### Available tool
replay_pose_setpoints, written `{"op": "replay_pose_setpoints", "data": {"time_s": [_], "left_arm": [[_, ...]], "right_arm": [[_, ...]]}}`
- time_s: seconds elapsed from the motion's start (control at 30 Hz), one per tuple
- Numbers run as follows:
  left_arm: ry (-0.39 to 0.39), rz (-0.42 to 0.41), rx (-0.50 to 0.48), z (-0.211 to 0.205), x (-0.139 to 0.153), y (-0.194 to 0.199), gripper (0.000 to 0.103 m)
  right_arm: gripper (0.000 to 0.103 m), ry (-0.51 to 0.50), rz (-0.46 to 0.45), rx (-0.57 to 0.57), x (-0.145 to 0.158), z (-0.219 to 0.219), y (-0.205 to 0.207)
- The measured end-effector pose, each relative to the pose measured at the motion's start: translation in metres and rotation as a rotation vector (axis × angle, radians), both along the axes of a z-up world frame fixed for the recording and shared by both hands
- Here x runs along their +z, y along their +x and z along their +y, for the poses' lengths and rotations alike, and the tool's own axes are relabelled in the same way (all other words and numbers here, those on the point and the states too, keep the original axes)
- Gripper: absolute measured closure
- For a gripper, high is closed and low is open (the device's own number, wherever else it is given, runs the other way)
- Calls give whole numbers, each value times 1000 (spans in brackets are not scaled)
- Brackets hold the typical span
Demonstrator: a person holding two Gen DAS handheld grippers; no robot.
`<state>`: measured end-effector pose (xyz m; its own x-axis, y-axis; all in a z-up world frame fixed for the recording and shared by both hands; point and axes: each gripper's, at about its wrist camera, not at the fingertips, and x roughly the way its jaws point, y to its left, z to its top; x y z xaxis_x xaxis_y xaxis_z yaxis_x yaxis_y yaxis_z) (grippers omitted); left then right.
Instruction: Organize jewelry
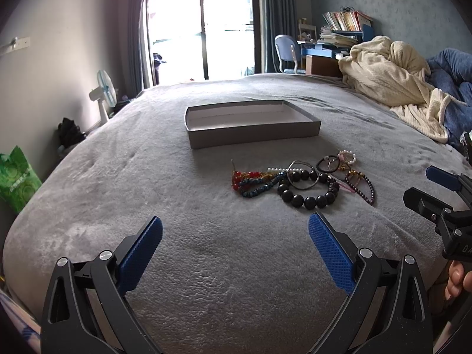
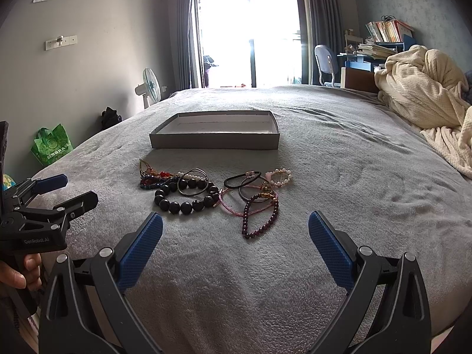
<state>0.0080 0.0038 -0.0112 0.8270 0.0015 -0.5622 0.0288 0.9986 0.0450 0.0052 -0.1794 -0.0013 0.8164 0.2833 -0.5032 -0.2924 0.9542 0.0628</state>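
Note:
A pile of jewelry lies on the grey bed: a black bead bracelet point(image 1: 309, 194) point(image 2: 184, 200), a dark purple bead bracelet point(image 1: 364, 185) point(image 2: 259, 218), red and blue bead strands point(image 1: 250, 180) point(image 2: 155, 178), black hair ties point(image 2: 242, 181), and a pearl ring piece point(image 1: 347, 157) point(image 2: 280, 177). An open grey box point(image 1: 253, 134) point(image 2: 215, 141) with a white inside sits beyond the pile. My left gripper point(image 1: 235, 230) is open and empty, short of the pile. My right gripper point(image 2: 235, 230) is open and empty, just short of the purple bracelet.
A crumpled cream blanket point(image 1: 392, 73) point(image 2: 424, 88) lies on the bed's right side. A fan point(image 2: 150, 85), a green bag point(image 2: 53, 144) and a desk with books point(image 2: 380, 41) stand beyond the bed. The grey bedspread point(image 1: 147, 177) stretches left of the pile.

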Motion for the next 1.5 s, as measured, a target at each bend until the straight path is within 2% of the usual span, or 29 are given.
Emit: {"op": "replay_pose_setpoints", "data": {"time_s": [0.47, 0.67, 0.83, 0.93, 1.07, 1.1, 1.17, 1.2, 1.27, 1.43, 1.47, 1.5], "left_arm": [[9, 25, -22, -5, 4, 10, 5], [-2, 91, -23, -4, 5, 31, 5], [-4, 123, -75, -9, 6, 48, 6], [0, 132, -98, -11, 7, 58, 6], [-29, 155, -81, -1, 7, 80, 9], [-54, 173, -79, 5, 7, 88, 14], [-75, 213, -73, 13, 3, 101, 33], [-81, 230, -75, 16, 2, 107, 37], [-77, 258, -86, 19, -3, 118, 57], [-59, 296, -106, 18, -10, 137, 75], [-56, 306, -110, 18, -12, 139, 84], [-55, 323, -120, 17, -16, 142, 88]], "right_arm": [[5, 10, 32, -21, 1, -5, 8], [5, 43, 88, -53, -1, -15, 19], [6, 64, 147, -55, -5, -17, 28], [12, 68, 171, -53, -6, -16, 35], [13, 77, 186, -48, -6, -17, 40], [13, 79, 189, -47, -6, -16, 41], [13, 82, 196, -42, -7, -15, 43], [13, 84, 201, -37, -8, -14, 44], [13, 83, 206, -24, -8, -10, 47], [13, 61, 203, 8, -6, 1, 56], [13, 58, 204, 14, -5, 3, 58], [13, 56, 205, 19, -6, 5, 60]]}}
